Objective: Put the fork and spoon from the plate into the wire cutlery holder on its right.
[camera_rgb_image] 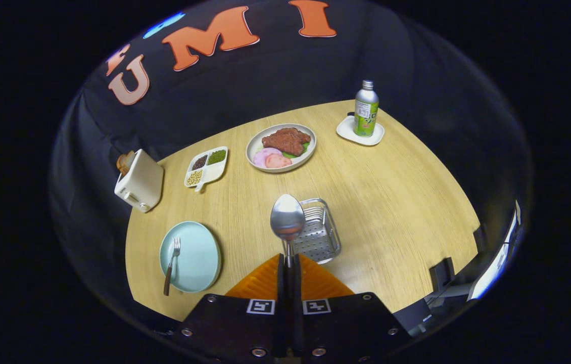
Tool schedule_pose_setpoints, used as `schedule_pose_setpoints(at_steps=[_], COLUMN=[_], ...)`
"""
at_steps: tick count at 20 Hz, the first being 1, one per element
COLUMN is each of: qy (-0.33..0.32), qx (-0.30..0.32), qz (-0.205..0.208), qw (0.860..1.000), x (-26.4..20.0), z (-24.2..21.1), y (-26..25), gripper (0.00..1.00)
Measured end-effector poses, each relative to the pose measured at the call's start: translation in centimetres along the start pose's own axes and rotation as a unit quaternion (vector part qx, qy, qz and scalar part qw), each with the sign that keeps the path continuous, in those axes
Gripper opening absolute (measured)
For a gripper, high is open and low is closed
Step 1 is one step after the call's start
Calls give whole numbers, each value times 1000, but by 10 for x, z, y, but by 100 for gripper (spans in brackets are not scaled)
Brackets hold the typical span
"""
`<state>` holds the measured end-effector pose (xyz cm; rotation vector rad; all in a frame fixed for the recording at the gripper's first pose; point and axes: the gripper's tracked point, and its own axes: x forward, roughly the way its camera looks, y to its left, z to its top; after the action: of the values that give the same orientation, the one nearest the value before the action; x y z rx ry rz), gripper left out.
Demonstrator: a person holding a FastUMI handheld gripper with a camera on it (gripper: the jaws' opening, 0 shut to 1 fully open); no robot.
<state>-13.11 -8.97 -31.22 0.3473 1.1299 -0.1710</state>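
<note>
1. The orange-fingered gripper was clamped on the handle of a shiny metal spoon, bowl pointing to twelve o'clock.
2. The wire cutlery holder sat just beyond the fingers, at one o'clock.
3. A brown-handled fork lay on the pale blue round plate, at nine o'clock of the holder.

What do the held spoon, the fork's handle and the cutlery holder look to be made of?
Spoon, gripped between the shut fingers: polished metal, mirror-like bowl. Fork on the plate: metal tines, brown handle, probably wood. Holder: shiny metal wire with a perforated base.
</note>
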Motion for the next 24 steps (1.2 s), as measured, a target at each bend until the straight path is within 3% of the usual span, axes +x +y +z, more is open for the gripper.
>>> schedule_pose_setpoints(at_steps=[8, 13, 16, 18, 21, 24], qy=[38, -9, -77, -148, -224, -284], qx=[-46, -50, -49, -47, -50, -42], qz=[-40, -27, -12, -4, 8, 26], qw=[997, 998, 996, 988, 973, 958], x=[18, 19, 8, -8, -32, -53], z=[-10, 24, 58, 88, 116, 138], y=[-22, -10, 3, 14, 31, 51], gripper=[7, 10, 14, 26, 56, 68])
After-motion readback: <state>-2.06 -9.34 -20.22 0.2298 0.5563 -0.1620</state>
